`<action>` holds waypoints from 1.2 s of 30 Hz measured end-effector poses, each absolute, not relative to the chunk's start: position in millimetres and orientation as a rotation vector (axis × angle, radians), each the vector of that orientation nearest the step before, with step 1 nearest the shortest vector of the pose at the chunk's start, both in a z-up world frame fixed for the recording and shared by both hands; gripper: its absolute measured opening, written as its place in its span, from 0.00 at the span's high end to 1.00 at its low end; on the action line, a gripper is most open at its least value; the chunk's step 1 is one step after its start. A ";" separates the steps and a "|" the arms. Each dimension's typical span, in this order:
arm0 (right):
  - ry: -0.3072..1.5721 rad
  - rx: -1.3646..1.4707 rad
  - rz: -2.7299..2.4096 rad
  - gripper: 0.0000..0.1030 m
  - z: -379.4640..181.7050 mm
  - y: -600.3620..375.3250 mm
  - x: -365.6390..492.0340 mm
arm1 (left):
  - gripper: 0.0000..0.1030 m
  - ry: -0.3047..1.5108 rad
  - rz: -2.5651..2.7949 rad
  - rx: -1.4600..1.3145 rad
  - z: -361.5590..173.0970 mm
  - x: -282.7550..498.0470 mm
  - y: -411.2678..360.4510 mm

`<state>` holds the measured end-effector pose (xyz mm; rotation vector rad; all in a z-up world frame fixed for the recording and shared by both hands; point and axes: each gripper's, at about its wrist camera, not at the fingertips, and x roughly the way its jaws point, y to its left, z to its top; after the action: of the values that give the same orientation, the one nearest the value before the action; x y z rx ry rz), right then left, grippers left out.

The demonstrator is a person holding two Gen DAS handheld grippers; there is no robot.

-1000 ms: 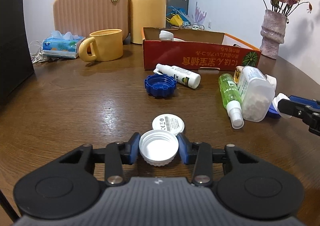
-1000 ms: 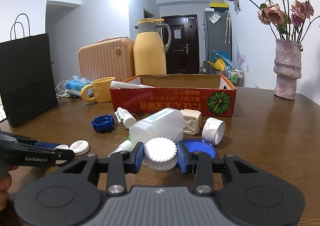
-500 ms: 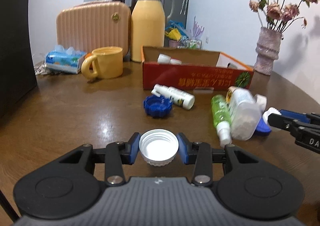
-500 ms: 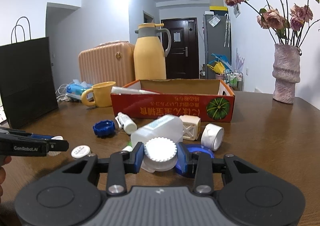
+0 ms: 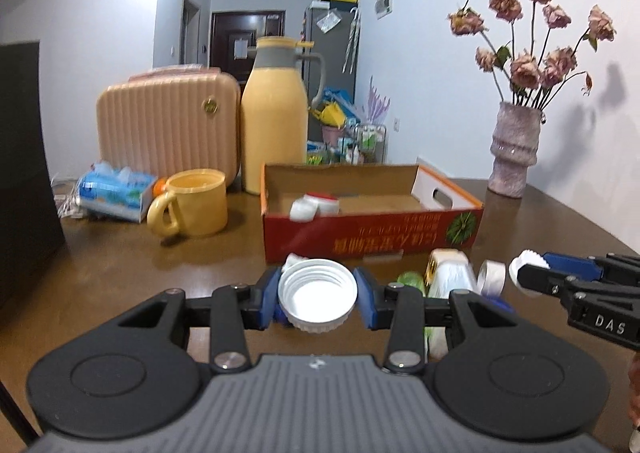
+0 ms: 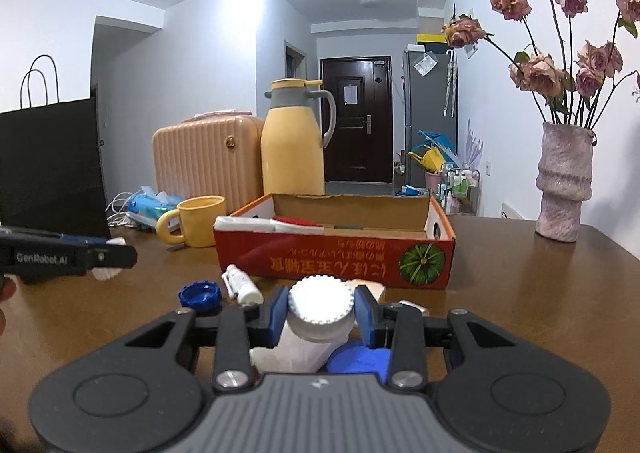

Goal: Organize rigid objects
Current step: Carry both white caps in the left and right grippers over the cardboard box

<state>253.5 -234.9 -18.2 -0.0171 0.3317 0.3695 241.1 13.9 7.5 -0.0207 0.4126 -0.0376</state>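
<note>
My left gripper (image 5: pixel 317 299) is shut on a white screw cap (image 5: pixel 317 295), open side facing the camera, held above the table in front of the red cardboard box (image 5: pixel 372 237). My right gripper (image 6: pixel 321 311) is shut on a white ribbed cap (image 6: pixel 321 303) and also shows at the right of the left wrist view (image 5: pixel 528 273). The left gripper also shows at the left of the right wrist view (image 6: pixel 108 257). The box (image 6: pixel 336 261) holds a few white and red items. A blue cap (image 6: pixel 200 295), a small white bottle (image 6: pixel 242 287) and a clear bottle (image 5: pixel 450 277) lie before it.
A yellow mug (image 5: pixel 196 203), a yellow thermos (image 5: pixel 276 119), a peach case (image 5: pixel 168 125) and a tissue pack (image 5: pixel 114 189) stand behind left. A vase of dried roses (image 5: pixel 516 149) stands at the right. A black paper bag (image 6: pixel 48 165) is at the left.
Both grippers have risen off the table with their caps and moved toward the red box. The flat white disc that lay before the left gripper is out of view.
</note>
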 end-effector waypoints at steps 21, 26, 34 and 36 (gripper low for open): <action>0.295 -0.001 0.351 0.66 14.9 -235.0 313.1 | 0.60 0.342 -0.091 -0.019 39.0 305.5 -14.6; 0.279 0.013 0.341 0.66 21.0 -235.2 331.6 | 0.60 0.338 -0.091 -0.037 43.2 328.7 -15.3; 0.267 -0.007 0.315 0.66 28.9 -235.5 362.7 | 0.60 0.320 -0.086 -0.044 47.9 363.9 -16.5; 0.264 -0.011 0.307 0.66 30.8 -236.0 370.8 | 0.60 0.316 -0.083 -0.048 48.7 372.2 -16.0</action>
<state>370.8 -236.0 30.8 -0.0105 0.2644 0.3069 372.2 -16.0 48.7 -0.0479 0.3163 -0.0825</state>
